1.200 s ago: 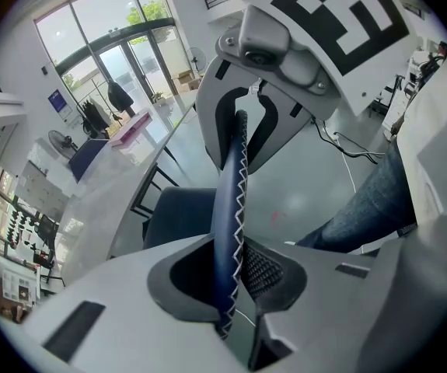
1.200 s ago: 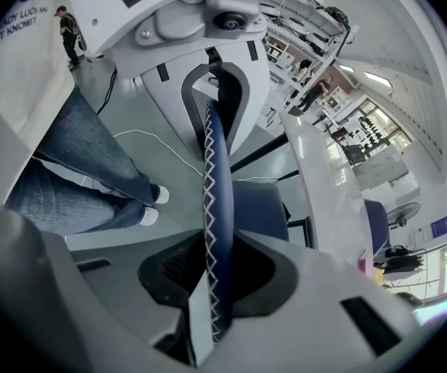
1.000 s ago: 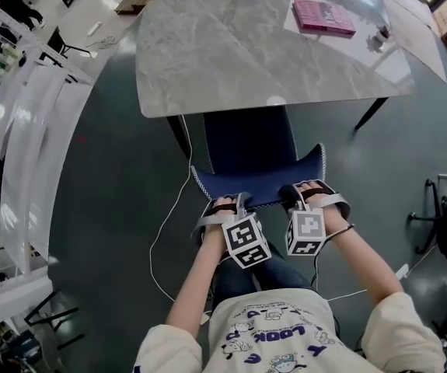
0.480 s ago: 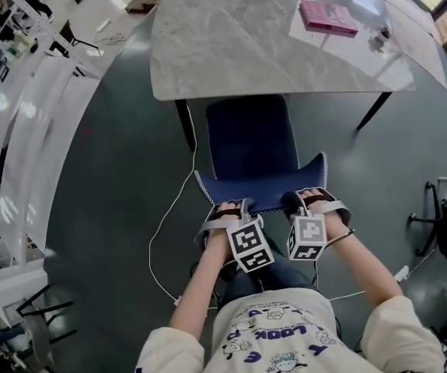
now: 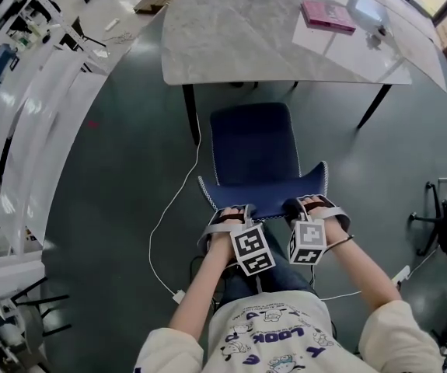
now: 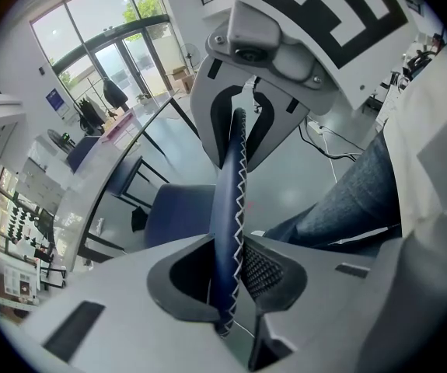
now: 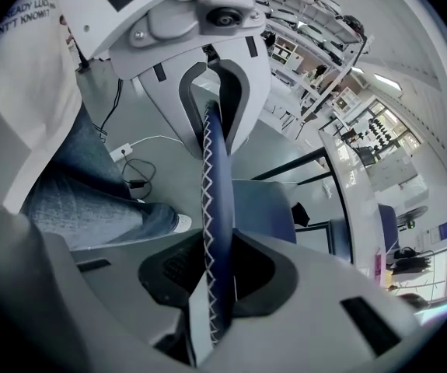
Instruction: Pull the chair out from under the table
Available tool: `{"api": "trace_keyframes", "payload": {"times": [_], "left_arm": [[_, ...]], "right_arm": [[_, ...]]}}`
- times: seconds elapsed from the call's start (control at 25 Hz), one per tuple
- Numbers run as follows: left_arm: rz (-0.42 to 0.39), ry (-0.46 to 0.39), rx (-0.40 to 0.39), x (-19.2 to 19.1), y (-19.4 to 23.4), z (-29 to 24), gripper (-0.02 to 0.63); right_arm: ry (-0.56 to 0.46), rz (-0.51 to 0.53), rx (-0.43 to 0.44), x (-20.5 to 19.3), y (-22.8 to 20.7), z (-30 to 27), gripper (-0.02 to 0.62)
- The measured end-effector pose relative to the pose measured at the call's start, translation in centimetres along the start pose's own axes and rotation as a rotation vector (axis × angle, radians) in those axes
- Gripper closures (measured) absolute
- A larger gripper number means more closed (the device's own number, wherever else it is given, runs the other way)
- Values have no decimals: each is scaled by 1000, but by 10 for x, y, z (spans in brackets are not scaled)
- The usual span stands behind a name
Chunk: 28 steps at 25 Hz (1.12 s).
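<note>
Chair [image 5: 253, 150], navy, white-stitched edging: seat just clear of the counter's [image 5: 239, 37] near edge, backrest [image 5: 263, 195] toward the person.
Left gripper [image 5: 233, 210], right gripper [image 5: 307, 206]: each clamped on the backrest's top rim, side by side.
Handling, as judged: draw both back evenly and level, grips firm; mind the white cable [image 5: 152, 243] on the floor.

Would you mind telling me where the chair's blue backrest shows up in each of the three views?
Head view: backrest at lower centre, with the left gripper and right gripper clamped on its top edge.
Left gripper view: backrest edge-on, upright through the middle, pinched between the jaws.
Right gripper view: backrest edge-on at centre, pinched between the jaws.
Shared landmark: the marble table.
</note>
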State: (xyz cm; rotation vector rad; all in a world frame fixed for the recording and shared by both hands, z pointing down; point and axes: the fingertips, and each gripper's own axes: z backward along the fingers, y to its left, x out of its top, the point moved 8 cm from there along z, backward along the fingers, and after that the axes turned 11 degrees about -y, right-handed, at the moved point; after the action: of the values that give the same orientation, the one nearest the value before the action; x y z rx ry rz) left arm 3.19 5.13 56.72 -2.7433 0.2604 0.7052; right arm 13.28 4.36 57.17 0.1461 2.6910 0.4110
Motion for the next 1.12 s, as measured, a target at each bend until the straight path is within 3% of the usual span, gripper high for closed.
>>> {"api": "trace_keyframes", "payload": {"times": [0.64,1.12], "left_arm": [[8,29,15,-16,-90,33,518],[2,39,-7,-19,-129,46,518]], "right_arm": [[4,0,4,22,92,20,512],[9,-13,19,28,133,30,512]]}}
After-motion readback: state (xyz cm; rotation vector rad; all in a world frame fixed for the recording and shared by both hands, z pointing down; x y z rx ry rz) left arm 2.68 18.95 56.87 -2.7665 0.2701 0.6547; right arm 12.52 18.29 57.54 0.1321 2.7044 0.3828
